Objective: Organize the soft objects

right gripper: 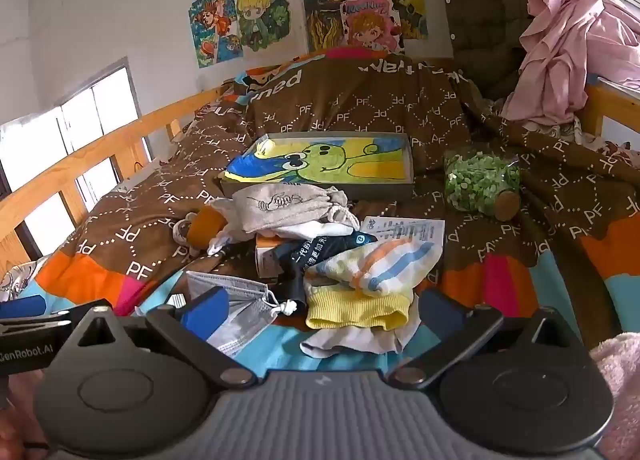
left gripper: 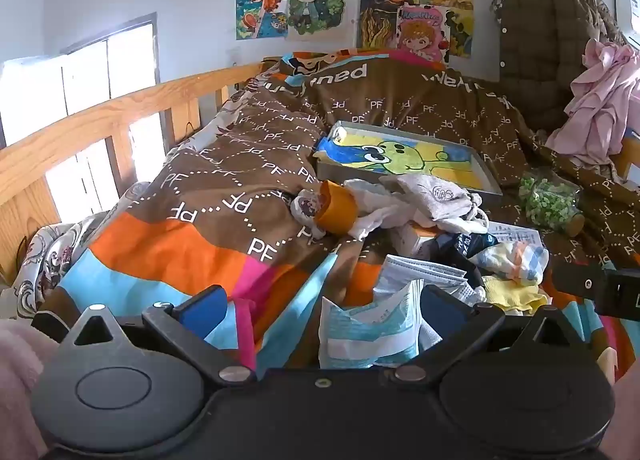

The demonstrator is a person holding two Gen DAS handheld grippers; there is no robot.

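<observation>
I had both grippers hanging over the near end of the bed, angled down at the heap of small things on the brown quilt (right gripper: 360,107); no sorting looked begun, so I judged this the approach, the choosing of a first piece.

The left gripper (left gripper: 320,310) stood fully spread and held nothing; a light-blue printed packet (left gripper: 366,334) lay between its fingers, untouched as far as I could tell.

The right gripper (right gripper: 324,310) was equally wide and empty; directly ahead of it lay the yellow-cuffed sock (right gripper: 356,310), with a striped sock (right gripper: 384,264) overlapping it, and a grey face mask (right gripper: 236,300) just beside its left finger.

Further back sat a grey drawstring pouch (right gripper: 288,205), touching the shallow tray (right gripper: 410,167) with the frog picture.

The next move, I reckoned, called for lowering the right claw onto the yellow cuff and pinching cloth only; the socks overlapped, so both could lift together; where they belonged I couldn't tell.
</observation>
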